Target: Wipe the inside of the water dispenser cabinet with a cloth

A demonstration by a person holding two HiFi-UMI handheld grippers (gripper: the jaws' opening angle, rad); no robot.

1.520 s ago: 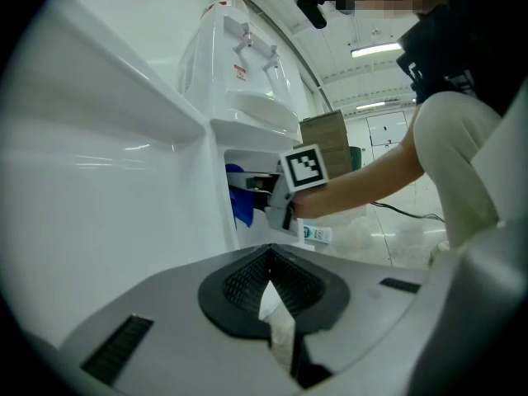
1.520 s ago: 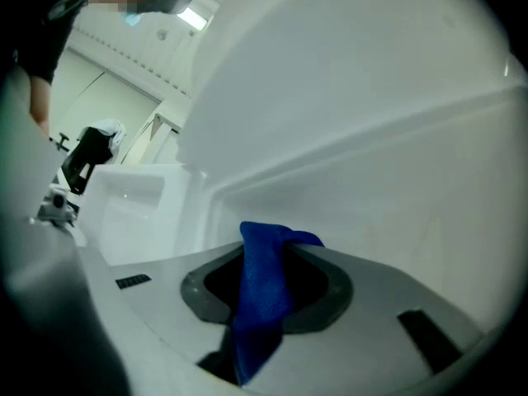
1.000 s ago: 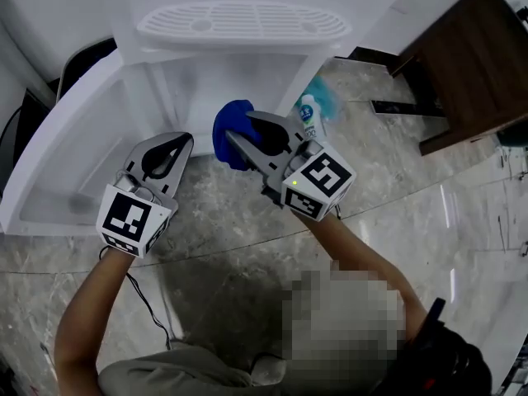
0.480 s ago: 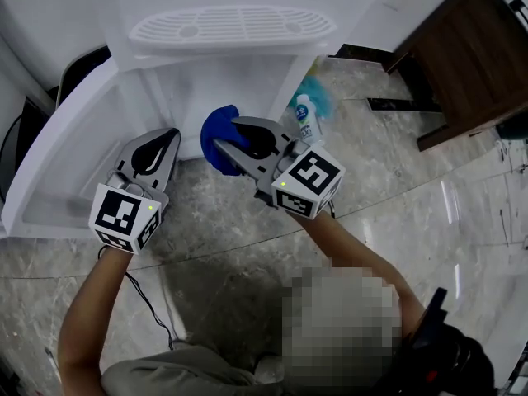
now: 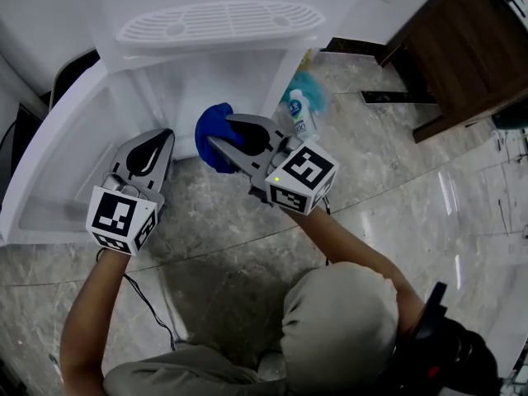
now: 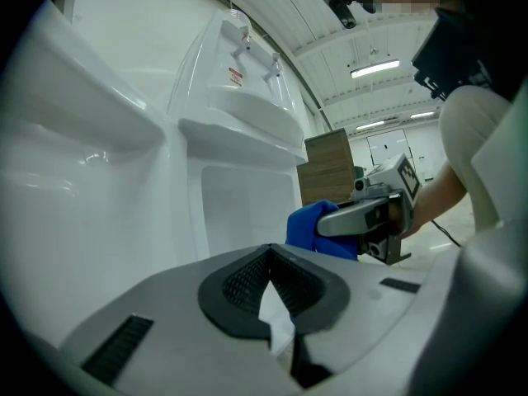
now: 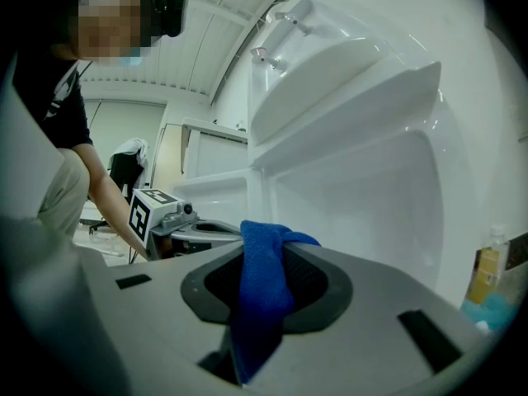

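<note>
**Cabinet door** (image 5: 51,159), white: standing swung open, lying out to the left of the left tongs.

**Left forearm** (image 5: 87,308), bare: rising from the lower left edge of the head view and carrying its tool forward, close to level.

**Left tongs** (image 5: 162,139): jaws are closing fully on each other, with nothing between them. The tips are pointing at the door's inner side, just short of the cabinet front. In the left gripper view the tips (image 6: 269,251) are meeting in front of white panels only.

**Water dispenser cabinet** (image 5: 216,77), white: its lower compartment is showing open directly ahead of both tongs, under the slotted drip tray (image 5: 219,21).

**Cloth** (image 5: 211,129), blue: sitting bunched at the mouth of the compartment, ahead of the right tongs' tips. In the right gripper view it (image 7: 262,299) is hanging down between the two jaws.

**Right tongs** (image 5: 221,141): jaws are standing slightly apart and pinching the cloth. They are pointing up and left, roughly level, to the right of the left tongs.

**Right forearm** (image 5: 351,242), bare: reaching diagonally from lower centre.

**Bottle** (image 5: 300,114), white with a blue label: standing on the marble floor (image 5: 412,196) just right of the right tongs, with something teal behind it.

**Wooden furniture** (image 5: 466,48), dark brown: standing well off to the right.
</note>
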